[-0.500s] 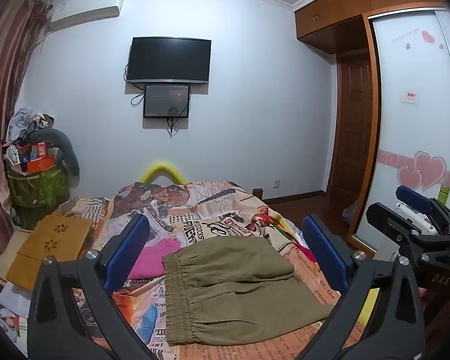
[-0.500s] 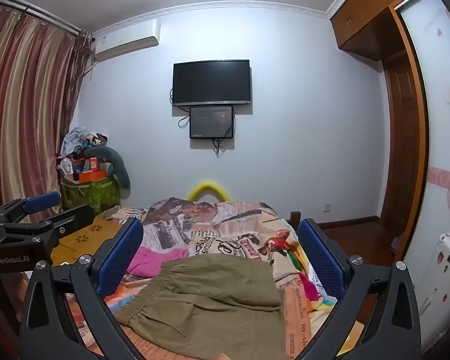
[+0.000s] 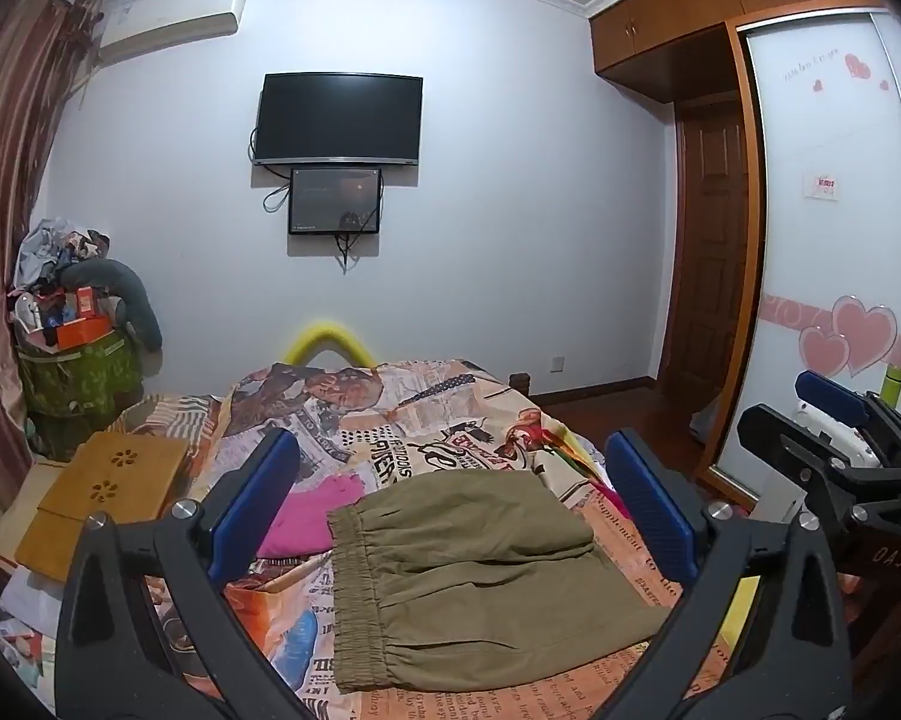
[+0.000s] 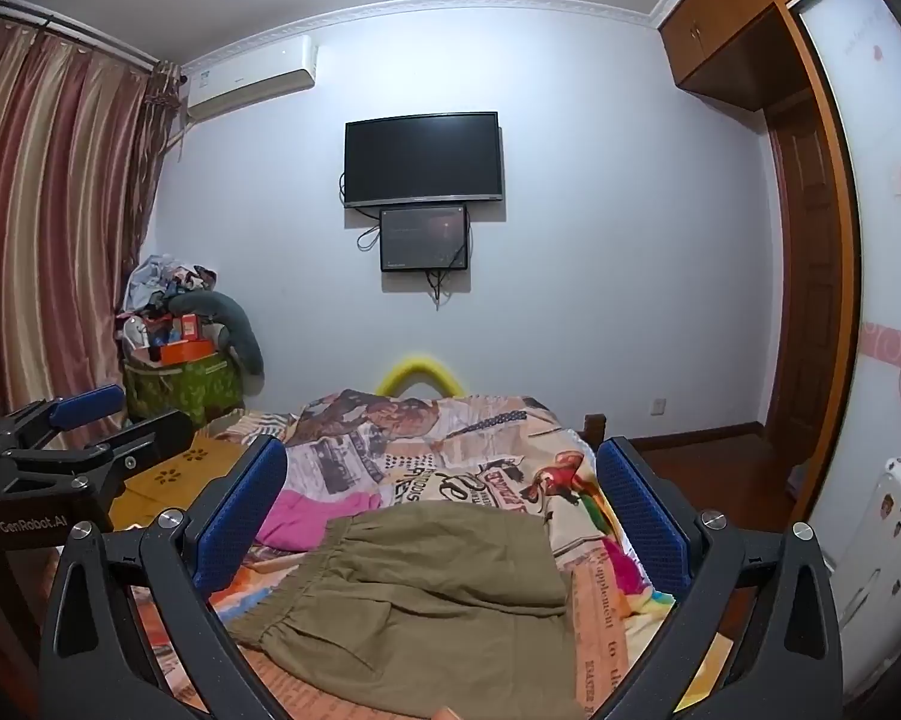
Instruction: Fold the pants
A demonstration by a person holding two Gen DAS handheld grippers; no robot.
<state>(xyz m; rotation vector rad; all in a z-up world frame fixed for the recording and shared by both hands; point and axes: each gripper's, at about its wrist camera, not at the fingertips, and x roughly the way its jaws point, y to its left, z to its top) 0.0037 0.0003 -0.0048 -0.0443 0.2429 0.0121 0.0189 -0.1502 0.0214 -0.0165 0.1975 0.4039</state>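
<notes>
Bedroom, pale wall, dark TV mounted far centre, wardrobe right, curtain left. Bed under a newsprint-pattern cover fills the near middle.

Olive pants lie on the bed's near part, already doubled into a compact block; elastic waistband faces left, a flap overlaps on top. Pink garment just beside them, far-left.

Left tool: jaws wide, empty, hanging above the pants, pointing slightly down. Right tool: same, wide, empty, slightly down, to the left tool's right. Neither touches cloth.

Step, as judged: between folds, or fold nearly finished. Another fold would call for both tools to drop to the near edge, pinch through all layers, and carry it over evenly; the loose top flap may slide.
</notes>
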